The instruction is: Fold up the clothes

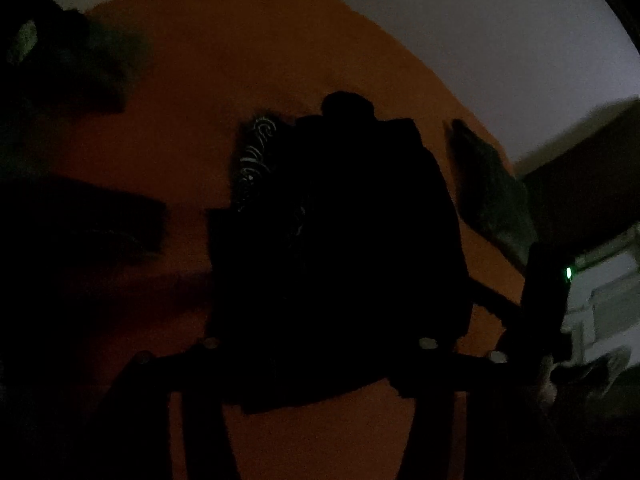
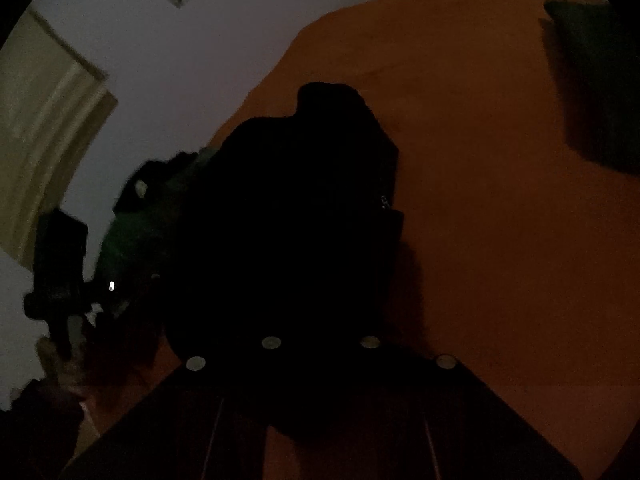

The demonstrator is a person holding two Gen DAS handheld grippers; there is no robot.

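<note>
The room is very dark. A black garment point(image 1: 340, 220) point(image 2: 288, 200) lies bunched on an orange bed cover point(image 1: 240, 60) point(image 2: 480, 160), with a white print point(image 1: 254, 160) showing at its left edge. My left gripper point(image 1: 320, 312) hangs over its near part, fingers spread wide, nothing pinched. My right gripper point(image 2: 320, 280) has its fingers close together, and black cloth bunches up between them; the tips are lost in the dark. Each gripper also shows at the edge of the other's view, the right one point(image 1: 548, 300) and the left one point(image 2: 60, 272).
A dark green cloth point(image 1: 492, 196) point(image 2: 136, 240) lies beside the black garment near the bed's edge. Another dark green piece point(image 2: 596, 80) sits at the far corner of the cover. A pale wall point(image 1: 480, 40) and a door frame point(image 2: 40, 140) stand beyond the bed.
</note>
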